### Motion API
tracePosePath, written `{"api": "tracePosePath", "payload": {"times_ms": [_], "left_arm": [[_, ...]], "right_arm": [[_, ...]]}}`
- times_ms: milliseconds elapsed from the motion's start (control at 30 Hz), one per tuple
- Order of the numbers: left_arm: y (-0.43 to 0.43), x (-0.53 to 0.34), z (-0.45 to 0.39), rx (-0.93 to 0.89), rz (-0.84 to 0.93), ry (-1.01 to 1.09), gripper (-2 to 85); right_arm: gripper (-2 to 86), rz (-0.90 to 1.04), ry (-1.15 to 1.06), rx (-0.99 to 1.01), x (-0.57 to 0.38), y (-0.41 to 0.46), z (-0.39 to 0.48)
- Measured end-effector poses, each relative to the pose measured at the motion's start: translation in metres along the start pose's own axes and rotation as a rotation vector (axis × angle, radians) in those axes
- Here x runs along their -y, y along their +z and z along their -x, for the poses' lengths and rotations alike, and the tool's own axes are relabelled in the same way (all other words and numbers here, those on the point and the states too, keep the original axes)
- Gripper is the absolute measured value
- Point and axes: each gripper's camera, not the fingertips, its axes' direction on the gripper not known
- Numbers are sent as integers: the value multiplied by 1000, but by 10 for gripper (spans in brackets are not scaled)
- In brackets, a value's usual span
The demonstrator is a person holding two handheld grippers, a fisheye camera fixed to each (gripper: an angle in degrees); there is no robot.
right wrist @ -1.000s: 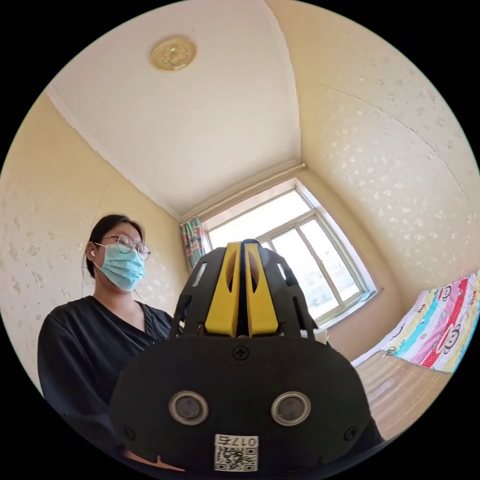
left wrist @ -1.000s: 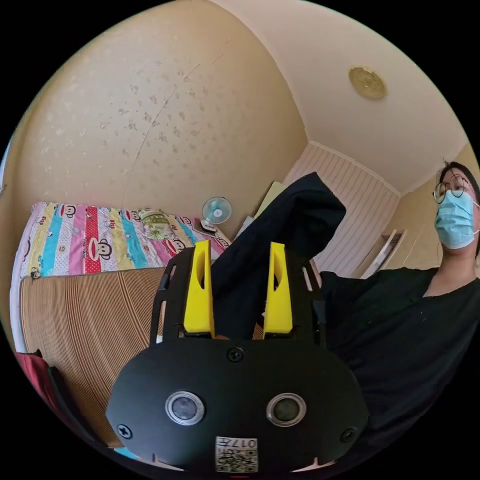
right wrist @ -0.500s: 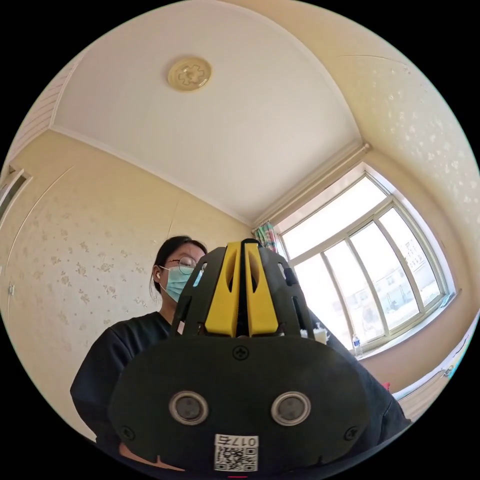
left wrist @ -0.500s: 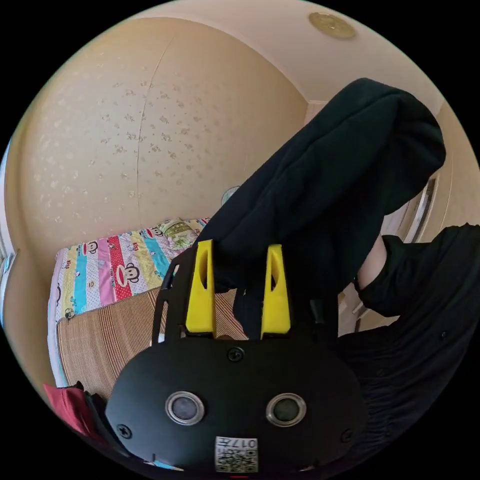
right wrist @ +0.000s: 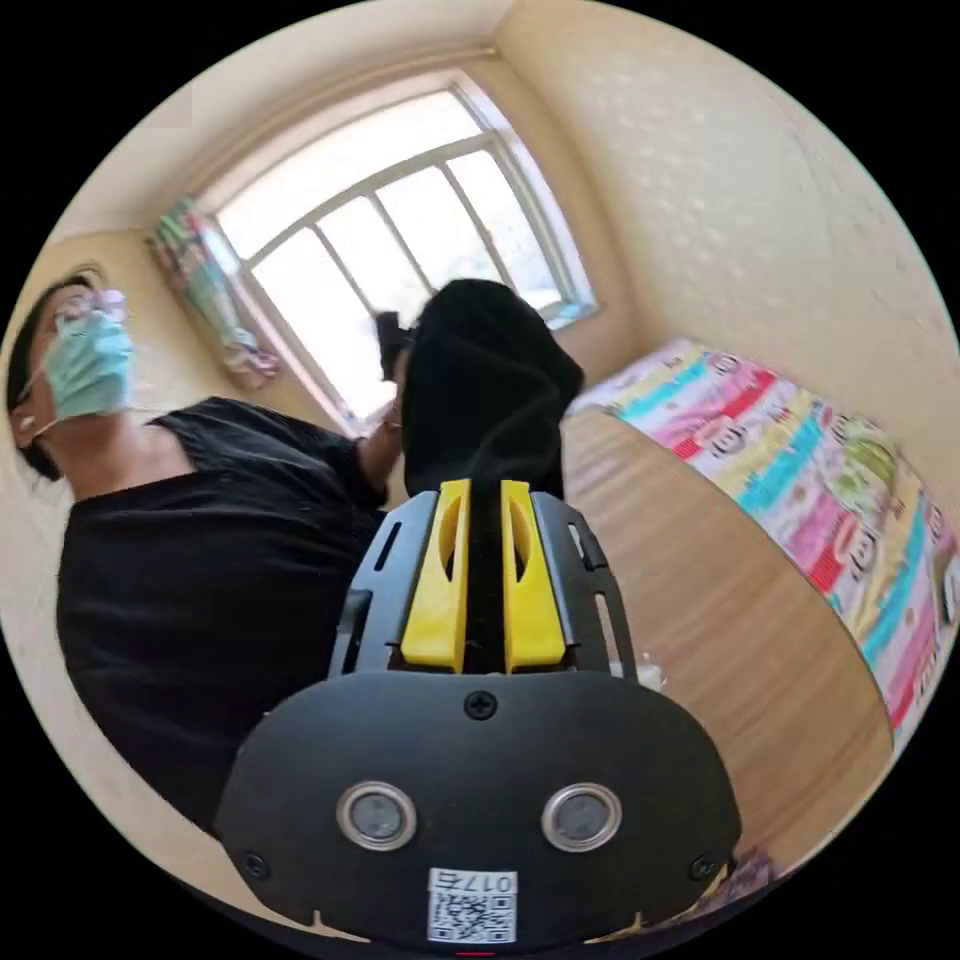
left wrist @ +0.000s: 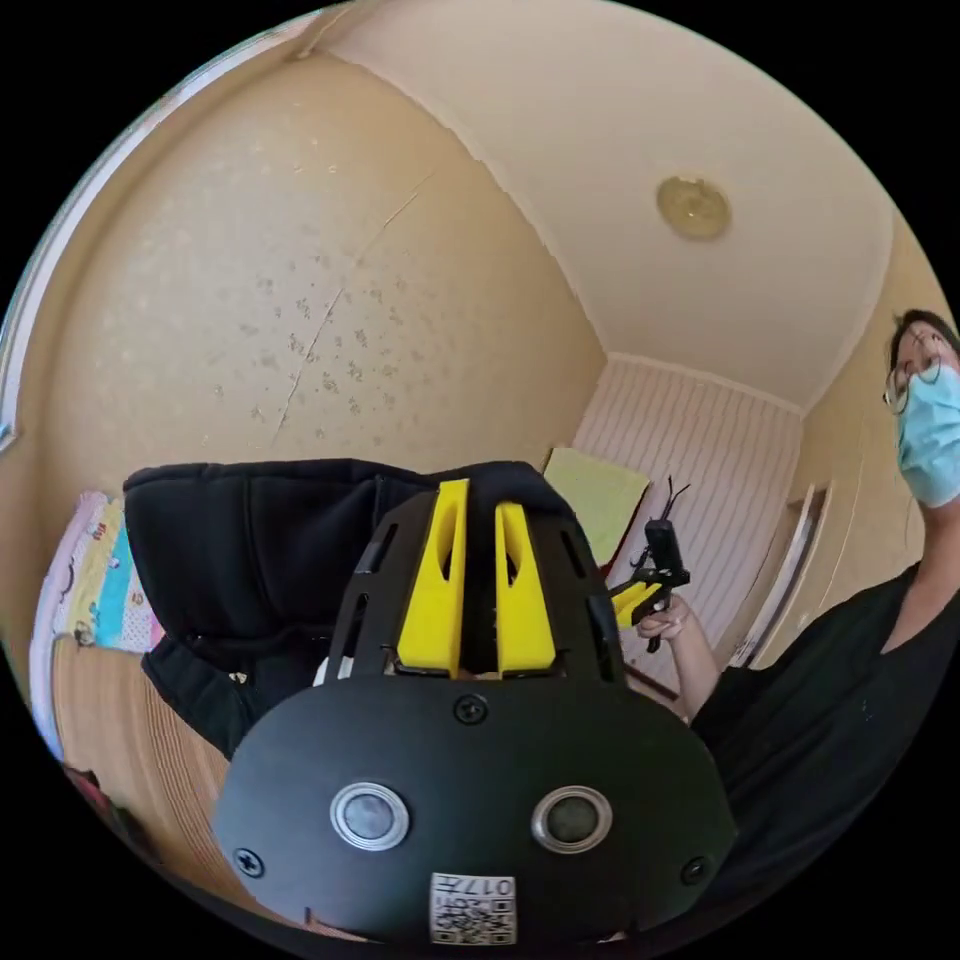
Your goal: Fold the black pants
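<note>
- Between your two raised hands, the black pants [left wrist: 250,560] hang in the air above the bed, held up in front of you.
- Your left hand-held gripper [left wrist: 475,575] has its yellow jaws drawn close together, with dark cloth in the narrow gap between them; it grips the black pants at their upper edge.
- From that gripper, in the left gripper view, the pants spread out to the left of the jaws as a broad folded band, with a looser fold drooping below it.
- Your right hand-held gripper [right wrist: 485,575] also has its jaws nearly together, a strip of black cloth pinched between them.
- Just beyond those jaws, in the right gripper view, the pants rise as a bunched dark mass [right wrist: 485,390] up in front of the window [right wrist: 400,230].
- In the left gripper view your right hand [left wrist: 665,625] shows off to the right of the jaws, holding the other gripper's handle, well apart from the pants' left-hand band.
- Below the pants lie a striped bamboo mat [right wrist: 700,620] and a bright cartoon-print sheet [right wrist: 830,500] on the bed.
</note>
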Motion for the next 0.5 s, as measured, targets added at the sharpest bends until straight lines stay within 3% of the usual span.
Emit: {"api": "tracePosePath", "payload": {"times_ms": [33, 100, 167, 233, 300, 400, 467, 500], "left_arm": [[5, 2, -7, 21, 28, 38, 49], [33, 1, -38, 65, 143, 191, 49], [52, -6, -52, 15, 205, 246, 47], [68, -11, -57, -36, 255, 237, 46], [90, -17, -58, -30, 337, 198, 47], [116, -29, -57, 83, 504, 266, 47], [127, -41, -53, 97, 602, 321, 49], [130, -48, -49, 111, 641, 324, 52]], "right_arm": [[77, -15, 55, -117, 3, 9, 1], [109, -77, 50, -97, 11, 22, 3], [161, -184, 9, 162, 27, 41, -6], [204, -161, 1, 338, 40, 66, -21], [227, -66, 36, 357, 53, 101, -27], [207, 55, 39, 143, 60, 163, -5], [114, 149, 57, -265, 50, 205, 12], [84, 162, 52, -332, 46, 213, 14]]}}
